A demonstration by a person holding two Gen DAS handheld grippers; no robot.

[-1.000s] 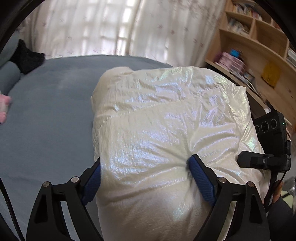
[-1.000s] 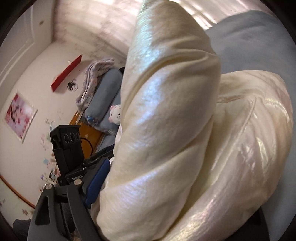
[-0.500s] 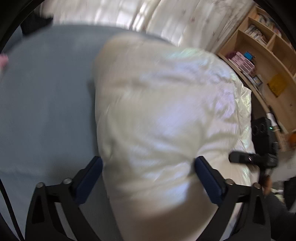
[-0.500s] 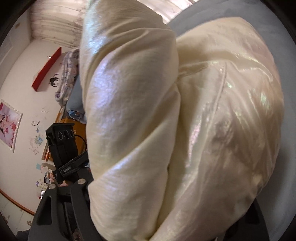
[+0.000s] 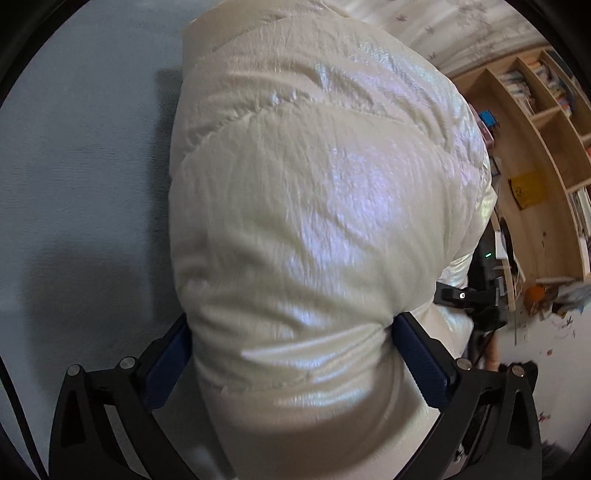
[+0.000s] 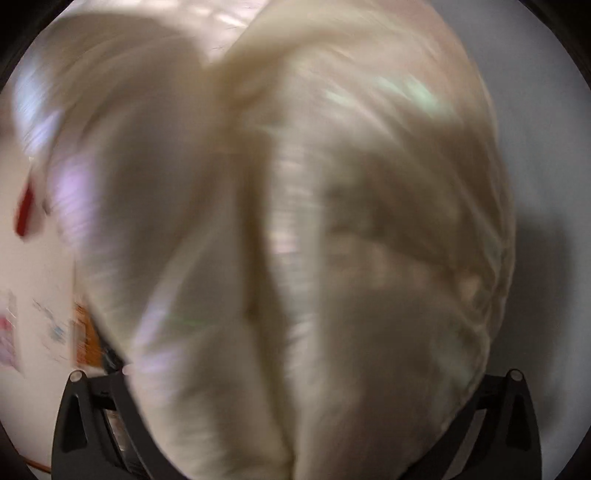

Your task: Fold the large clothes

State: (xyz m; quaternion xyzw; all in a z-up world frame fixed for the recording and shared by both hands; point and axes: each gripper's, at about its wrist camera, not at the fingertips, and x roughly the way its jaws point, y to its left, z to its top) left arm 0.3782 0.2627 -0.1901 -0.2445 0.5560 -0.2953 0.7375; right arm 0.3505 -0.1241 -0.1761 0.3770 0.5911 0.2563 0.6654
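Observation:
A bulky, shiny cream puffer jacket (image 5: 325, 206) fills the left wrist view, bunched up over a grey-blue bed (image 5: 85, 155). My left gripper (image 5: 291, 354) is shut on a thick fold of it, with the blue pads (image 5: 421, 354) pressed against both sides. In the right wrist view the same jacket (image 6: 295, 240) is blurred and covers almost everything. My right gripper (image 6: 295, 424) holds a thick bundle of it; its fingertips are hidden by the cloth. The right gripper's body (image 5: 469, 295) shows at the jacket's right edge in the left wrist view.
A wooden bookshelf (image 5: 535, 140) with books stands to the right of the bed. Pale curtains (image 5: 443, 26) hang behind. A cream wall with a red object (image 6: 24, 210) shows at the left in the right wrist view.
Both grippers have lifted and tilted with the jacket held; the views now look more steeply down on the bed. The right wrist view has become blurred from fast motion.

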